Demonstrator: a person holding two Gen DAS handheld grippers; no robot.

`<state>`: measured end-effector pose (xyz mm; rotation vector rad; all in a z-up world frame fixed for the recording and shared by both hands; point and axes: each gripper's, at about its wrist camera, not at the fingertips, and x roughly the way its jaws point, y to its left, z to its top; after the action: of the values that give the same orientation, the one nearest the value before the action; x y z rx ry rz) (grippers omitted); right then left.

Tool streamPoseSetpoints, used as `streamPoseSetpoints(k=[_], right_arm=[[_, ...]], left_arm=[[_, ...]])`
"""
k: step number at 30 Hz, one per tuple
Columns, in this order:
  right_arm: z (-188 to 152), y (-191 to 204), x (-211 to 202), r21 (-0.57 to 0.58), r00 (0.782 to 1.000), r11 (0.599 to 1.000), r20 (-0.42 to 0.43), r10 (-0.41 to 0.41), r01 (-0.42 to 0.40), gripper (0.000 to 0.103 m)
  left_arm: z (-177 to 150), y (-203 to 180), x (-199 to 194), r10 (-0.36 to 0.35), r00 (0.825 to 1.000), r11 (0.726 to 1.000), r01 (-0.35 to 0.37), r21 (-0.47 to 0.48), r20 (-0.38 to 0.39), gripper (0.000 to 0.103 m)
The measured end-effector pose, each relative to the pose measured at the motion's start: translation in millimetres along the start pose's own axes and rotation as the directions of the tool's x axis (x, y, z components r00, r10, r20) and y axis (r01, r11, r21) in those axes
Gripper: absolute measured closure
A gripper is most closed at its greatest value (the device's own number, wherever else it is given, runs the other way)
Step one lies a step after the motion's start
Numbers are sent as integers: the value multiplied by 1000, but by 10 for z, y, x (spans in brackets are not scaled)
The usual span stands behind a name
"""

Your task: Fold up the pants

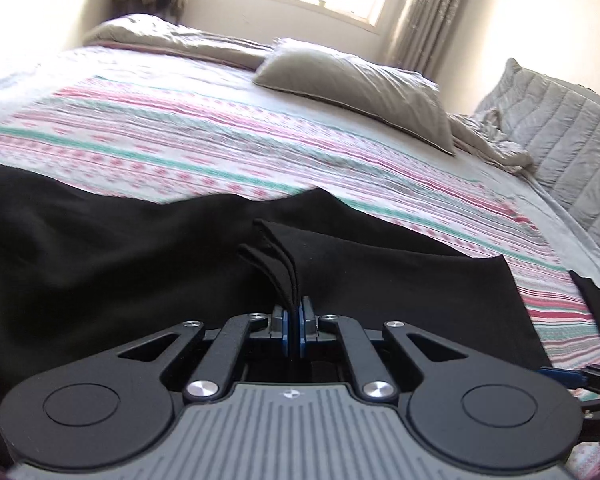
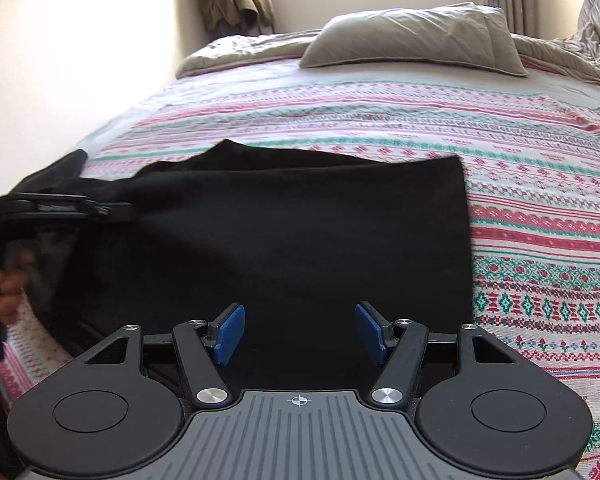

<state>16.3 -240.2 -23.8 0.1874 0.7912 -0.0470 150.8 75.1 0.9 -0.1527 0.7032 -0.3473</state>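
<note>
Now the left gripper (image 1: 296,312) has its fingers pinched tight on a bunch of stacked black fabric edges, several layers fanning out above the blue pads. The right gripper (image 2: 300,330) has fingers spread wide, nothing between them, hovering over the cloth. The pants (image 2: 300,220) lie partly folded on the bed (image 2: 540,184), black against the striped patterned cover, one end lifted toward the left gripper. Soft, light, floppy knit by the look; it should drape and sag, layers may slide apart. Probably best grabbed at a hem or corner, through all layers. Pillow (image 2: 412,36) well apart.
</note>
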Motion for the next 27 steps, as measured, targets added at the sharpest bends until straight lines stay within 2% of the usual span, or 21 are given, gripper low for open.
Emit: streamPoseSetpoints(k=[7, 13, 19, 21, 22, 25, 27], right_arm=[[-61, 121, 90, -62, 999, 998, -27, -24, 23, 34], [-87, 314, 153, -142, 999, 990, -30, -19, 15, 34], [-104, 498, 225, -208, 1000, 978, -32, 0, -7, 31], [-115, 553, 242, -228, 1000, 974, -31, 1, -8, 28], [-118, 581, 252, -236, 1000, 972, -31, -3, -4, 27], [-119, 627, 280, -248, 1000, 969, -29, -12, 5, 24], [-106, 636, 295, -243, 999, 970, -29, -14, 6, 23]], left_arm=[[34, 438, -264, 66, 995, 998, -67, 6, 78, 95], [17, 802, -440, 154, 984, 988, -153, -17, 92, 95], [44, 1092, -488, 207, 972, 978, -202, -49, 111, 95], [28, 1049, -533, 211, 966, 977, -213, -2, 151, 95], [10, 974, -577, 196, 962, 976, -209, 52, 193, 95], [-84, 670, -766, 83, 938, 950, -176, 256, 336, 95], [-121, 555, -815, 27, 930, 934, -154, 322, 367, 95]])
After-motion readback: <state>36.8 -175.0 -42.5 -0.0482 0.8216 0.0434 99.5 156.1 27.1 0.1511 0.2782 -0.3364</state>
